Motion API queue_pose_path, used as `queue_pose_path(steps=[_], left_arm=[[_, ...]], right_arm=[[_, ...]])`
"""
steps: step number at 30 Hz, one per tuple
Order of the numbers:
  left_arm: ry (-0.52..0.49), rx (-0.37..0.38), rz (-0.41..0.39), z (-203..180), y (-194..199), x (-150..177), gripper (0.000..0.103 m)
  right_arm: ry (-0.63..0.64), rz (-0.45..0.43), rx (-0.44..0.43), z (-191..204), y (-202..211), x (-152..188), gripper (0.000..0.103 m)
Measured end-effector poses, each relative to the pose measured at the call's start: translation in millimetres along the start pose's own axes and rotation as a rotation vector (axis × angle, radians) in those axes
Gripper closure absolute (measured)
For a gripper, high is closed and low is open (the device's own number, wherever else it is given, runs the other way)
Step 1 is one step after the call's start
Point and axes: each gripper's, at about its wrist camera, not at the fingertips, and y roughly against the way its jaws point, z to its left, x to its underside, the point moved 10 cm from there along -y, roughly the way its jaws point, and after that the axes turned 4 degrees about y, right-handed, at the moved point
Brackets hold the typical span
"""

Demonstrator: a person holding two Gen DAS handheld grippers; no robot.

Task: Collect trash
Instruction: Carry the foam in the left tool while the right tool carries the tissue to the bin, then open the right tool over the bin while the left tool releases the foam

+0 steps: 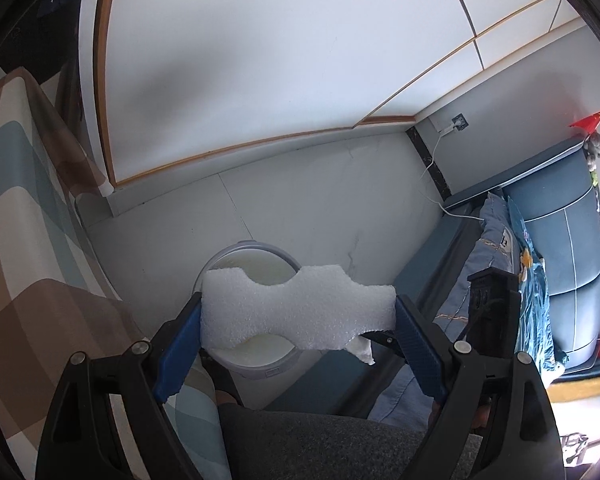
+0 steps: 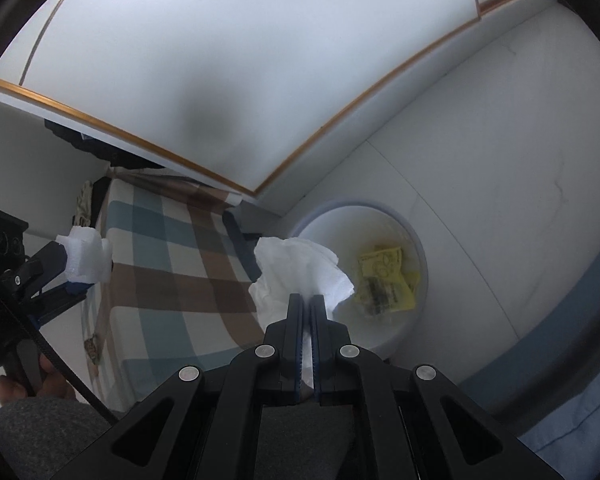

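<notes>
My left gripper (image 1: 298, 312) is shut on a white foam piece (image 1: 296, 308), held across its blue pads above the white trash bin (image 1: 260, 372) on the floor. The foam also shows in the right wrist view (image 2: 86, 258), at the left. My right gripper (image 2: 309, 300) is shut on a crumpled white tissue (image 2: 300, 268) and holds it over the near left rim of the trash bin (image 2: 418, 240). Inside the bin lies a yellow wrapper (image 2: 386, 278). In the left wrist view the right gripper (image 1: 494, 312) shows at the right, its fingertips hidden behind the foam.
A bed with a plaid brown, blue and white cover (image 1: 24, 240) lies to the left of the bin. A blue sofa (image 1: 560, 240) with a blue patterned bag (image 1: 532, 280) stands to the right. A white cable (image 1: 436, 176) runs from a wall socket.
</notes>
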Motion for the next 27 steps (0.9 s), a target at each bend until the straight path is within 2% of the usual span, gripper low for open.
queue_pose_path(steps=[5,10,12,14,19,21,22,27], left_arm=[[0.037,-0.025,0.048,6,-16,-3,0.016],[0.076,-0.022,0.105,11,-35,-2,0.016],[0.084,-0.028,0.131,13,-43,-1,0.016],[0.083,-0.035,0.166,13,-51,2,0.016],[0.042,-0.054,0.267,6,-73,14,0.016],[0.027,-0.069,0.297,4,-80,18,0.016],[0.024,-0.071,0.312,3,-83,19,0.016],[0.012,-0.095,0.386,4,-99,29,0.016]], right_arm=[[-0.048,0.054,-0.004,-17,-29,3,0.095],[-0.101,0.073,-0.042,-32,-45,1,0.074],[-0.106,0.064,-0.016,-41,-44,-1,0.060],[-0.105,0.052,0.029,-52,-41,-2,0.053],[-0.145,0.031,0.057,-75,-24,-4,0.050],[-0.153,0.015,0.073,-81,-16,-7,0.043],[-0.160,0.008,0.075,-85,-12,-8,0.043],[-0.175,-0.017,0.048,-86,9,-18,0.039]])
